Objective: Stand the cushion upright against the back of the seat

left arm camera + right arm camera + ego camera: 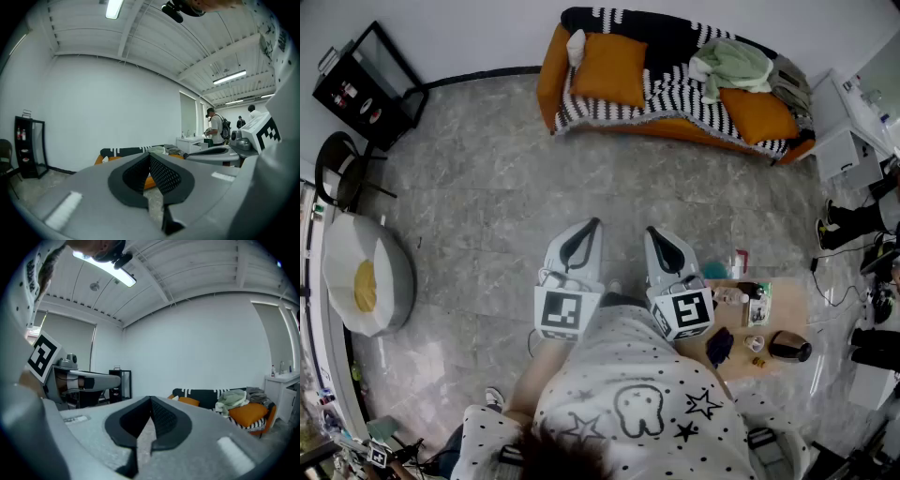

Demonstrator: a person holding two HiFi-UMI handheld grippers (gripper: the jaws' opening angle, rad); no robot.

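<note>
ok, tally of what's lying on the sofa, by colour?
orange cushions: 2
black-and-white striped throw: 1
pale green cloth: 1
grey cloth: 1
small white item: 1
Total: 6

Left gripper [150,155] fills the lower frame, jaws together at the tips w/ nothing btwn them. Past them is a sofa [105,158] against the white wall, orange w/ a black-and-white striped throw [126,151]. Black shelf unit [29,147] stands far left. Right gripper [197,153] sits alongside at right, its marker cube [267,133] nearer the lens. Bkgd: a person w/ a backpack [216,129] — others behind, too small to make out.
</note>
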